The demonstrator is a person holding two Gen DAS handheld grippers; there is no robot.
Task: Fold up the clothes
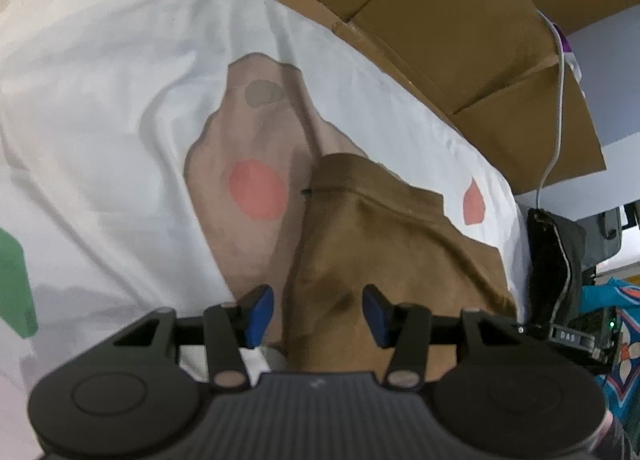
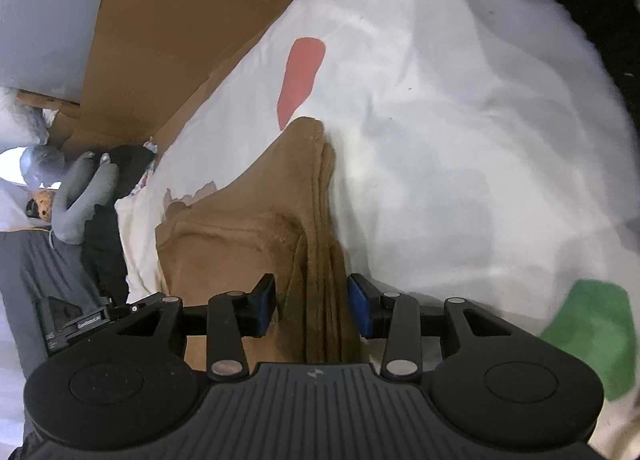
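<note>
Left gripper (image 1: 318, 314): it points down at the near part of a brown garment (image 1: 380, 236). Its blue pads (image 1: 260, 314) stand apart with fabric between them, and a gap shows on each side, so the jaws are open and not pinching.

Right gripper (image 2: 312, 306): its blue pads (image 2: 358, 310) straddle a thick stack of folded brown edges. The left pad shows a small gap; the right pad sits very close to the cloth. It looks open around the fold, not clamped.

Brown garment (image 2: 248, 227): it lies bunched on the sheet, running from the grippers toward the far side. In the left wrist view a paler, thinner layer (image 1: 248, 163) spreads to the left, and the sheet's spots show through it.

Step in hand: probably setting down or re-gripping a fold. To do it well, each gripper should take every layer of the edge together, keep the two ends level, and smooth the paler layer flat first.

Surface: a white sheet (image 1: 100, 119) with large red and green spots, wrinkled and soft, so cloth may drag on it.

Room: flattened cardboard boxes (image 1: 460, 31) line the far side. A white cable (image 1: 560, 99) and a dark bag (image 1: 556, 260) sit at the right. In the right wrist view a grey plush toy (image 2: 76, 195) lies at the left.
</note>
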